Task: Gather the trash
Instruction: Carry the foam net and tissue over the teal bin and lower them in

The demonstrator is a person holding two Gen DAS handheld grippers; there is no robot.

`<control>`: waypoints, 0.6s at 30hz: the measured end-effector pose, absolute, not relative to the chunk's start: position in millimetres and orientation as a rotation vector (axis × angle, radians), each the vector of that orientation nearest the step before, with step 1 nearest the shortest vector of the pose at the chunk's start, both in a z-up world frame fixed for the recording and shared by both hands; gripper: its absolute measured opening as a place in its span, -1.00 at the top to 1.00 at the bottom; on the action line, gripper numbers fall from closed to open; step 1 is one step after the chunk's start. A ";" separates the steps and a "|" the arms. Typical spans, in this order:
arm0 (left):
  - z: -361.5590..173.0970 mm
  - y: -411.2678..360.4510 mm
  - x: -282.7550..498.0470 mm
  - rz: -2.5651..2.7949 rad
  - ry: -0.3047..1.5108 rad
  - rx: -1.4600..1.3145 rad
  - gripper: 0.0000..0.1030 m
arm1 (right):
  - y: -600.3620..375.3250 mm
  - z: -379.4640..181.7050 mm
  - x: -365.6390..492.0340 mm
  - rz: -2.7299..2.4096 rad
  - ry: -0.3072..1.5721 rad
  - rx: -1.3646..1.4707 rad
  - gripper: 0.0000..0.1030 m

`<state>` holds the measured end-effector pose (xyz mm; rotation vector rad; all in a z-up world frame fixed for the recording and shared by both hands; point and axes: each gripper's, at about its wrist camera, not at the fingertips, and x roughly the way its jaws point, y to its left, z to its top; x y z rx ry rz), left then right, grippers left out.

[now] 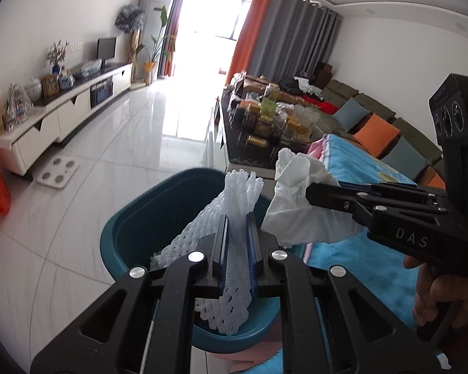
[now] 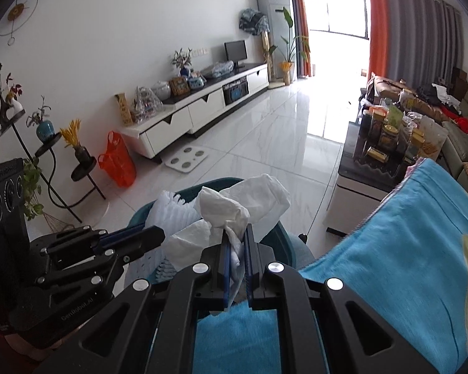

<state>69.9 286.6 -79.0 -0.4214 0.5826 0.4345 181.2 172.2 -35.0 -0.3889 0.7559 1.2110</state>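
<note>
Left wrist view. The left tongs (image 1: 236, 243) occupy the lower centre of the frame and are pressed together on a white foam net (image 1: 234, 218), which stands up between the blue pads and hangs down below them. The net is directly over the open teal bin (image 1: 134, 227), which fills the lower centre and stands on the white tiled floor (image 1: 115, 155). The right tongs (image 1: 312, 191) enter from the right edge, held by a hand (image 1: 433, 293) at lower right. They pinch a crumpled white tissue (image 1: 296, 193) just beside the net, near the bin's right rim. A blue blanket (image 1: 358, 249) lies at lower right. A low surface (image 1: 243, 155) crowded with jars sits in the middle right.

Right wrist view. The right tongs (image 2: 235, 252) sit at lower centre, pressed together on the tissue (image 2: 234, 208), which bunches above the pads and trails a strip down between them. The tissue is above the teal bin (image 2: 274, 243), whose rim shows at centre. The left tongs (image 2: 159, 233) reach in from the left edge, closed on the foam net (image 2: 171, 208), which is partly hidden behind the tissue. The blue blanket (image 2: 405, 249) covers the lower right. An orange bag (image 2: 118, 162) stands on the floor at centre left, near a white scale (image 2: 187, 159).
</note>
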 end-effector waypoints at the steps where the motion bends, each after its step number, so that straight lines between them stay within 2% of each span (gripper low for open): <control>1: -84.8 290.6 74.0 0.439 0.593 -0.429 0.78 | 176.8 -38.1 181.2 1.210 0.765 -0.402 0.87; 13: -129.4 320.6 93.7 0.467 0.656 -0.479 0.76 | 213.1 -57.4 174.0 1.208 0.837 -0.543 0.77; 17: -132.8 322.0 98.3 0.472 0.652 -0.492 0.65 | 214.9 -56.5 172.7 1.203 0.830 -0.546 0.59; 18: -132.5 320.2 97.4 0.475 0.651 -0.491 0.55 | 214.3 -55.7 173.9 1.202 0.829 -0.546 0.47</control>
